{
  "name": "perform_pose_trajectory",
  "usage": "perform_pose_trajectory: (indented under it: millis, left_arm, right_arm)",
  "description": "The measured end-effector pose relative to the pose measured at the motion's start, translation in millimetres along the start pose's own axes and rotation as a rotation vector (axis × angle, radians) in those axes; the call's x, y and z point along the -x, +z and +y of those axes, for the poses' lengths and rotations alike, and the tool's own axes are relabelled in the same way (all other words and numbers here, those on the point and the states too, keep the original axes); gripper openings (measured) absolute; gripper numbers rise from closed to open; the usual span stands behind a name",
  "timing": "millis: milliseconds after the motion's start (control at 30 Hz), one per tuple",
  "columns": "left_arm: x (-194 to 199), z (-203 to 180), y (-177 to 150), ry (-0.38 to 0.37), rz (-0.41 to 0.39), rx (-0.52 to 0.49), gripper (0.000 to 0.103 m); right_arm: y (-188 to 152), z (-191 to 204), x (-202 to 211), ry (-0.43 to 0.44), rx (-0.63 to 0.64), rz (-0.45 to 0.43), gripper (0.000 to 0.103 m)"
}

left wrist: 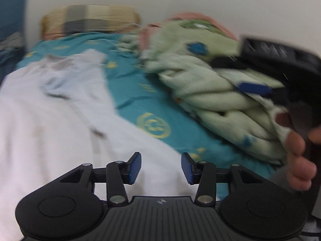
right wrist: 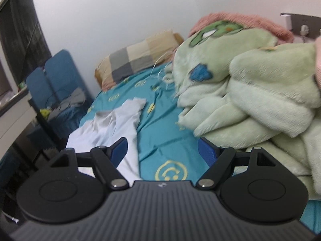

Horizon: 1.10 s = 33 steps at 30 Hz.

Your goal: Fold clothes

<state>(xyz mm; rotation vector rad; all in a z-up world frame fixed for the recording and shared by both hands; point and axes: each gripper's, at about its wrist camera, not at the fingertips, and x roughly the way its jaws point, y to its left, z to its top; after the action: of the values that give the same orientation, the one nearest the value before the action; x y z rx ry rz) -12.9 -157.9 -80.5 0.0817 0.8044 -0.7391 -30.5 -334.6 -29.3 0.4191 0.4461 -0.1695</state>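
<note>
A white shirt (left wrist: pixel 52 108) lies spread on the teal bedsheet (left wrist: pixel 136 92), collar end toward the pillow; it also shows in the right wrist view (right wrist: pixel 112 124). My left gripper (left wrist: pixel 161 166) is open and empty, just above the shirt's near part. My right gripper (right wrist: pixel 162 148) is open and empty, above the sheet to the right of the shirt. The right gripper (left wrist: pixel 254 86) also shows at the right of the left wrist view, held by a hand, next to the green blanket.
A bunched light green plush blanket (right wrist: pixel 240 92) with a pink one (right wrist: pixel 240 20) fills the right side of the bed. A checked pillow (right wrist: pixel 138 60) lies at the head by the white wall. A blue chair (right wrist: pixel 56 80) stands left of the bed.
</note>
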Motion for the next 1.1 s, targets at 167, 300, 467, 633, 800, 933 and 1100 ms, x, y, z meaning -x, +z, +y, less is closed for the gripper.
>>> perform_pose_trajectory:
  millis: [167,300,467,633,800,933,1100]
  left_arm:
    - [-52,-28,-2,-0.064,0.119,-0.057,0.04]
    - [-83,-29,-9,-0.065,0.233,-0.071,0.04]
    - [-89,-26,-10,-0.062,0.267,-0.085,0.002]
    - [-77,-19,-7,-0.064,0.247,-0.067,0.001]
    - [-16,17,10,-0.127,0.165,0.063,0.0]
    - [40,64,20,-0.142,0.13,0.202,0.0]
    - [85,133,12,0.004,0.203,0.353,0.0]
  right_arm:
    - [8,-22,6,-0.032,-0.05,-0.045,0.079]
    - [9,-44,-3,-0.035,-0.146,-0.028,0.079]
    - [5,-42,-18,-0.029,-0.135,0.02,0.079]
    - [1,-41,-25,-0.035,-0.132,0.048,0.079]
    - [2,-46,-24,-0.038,-0.171,0.05,0.079]
    - [2,-43,-24,-0.036,-0.159,0.056,0.079]
    - [1,-38,-28,-0.033,-0.143,0.081,0.079]
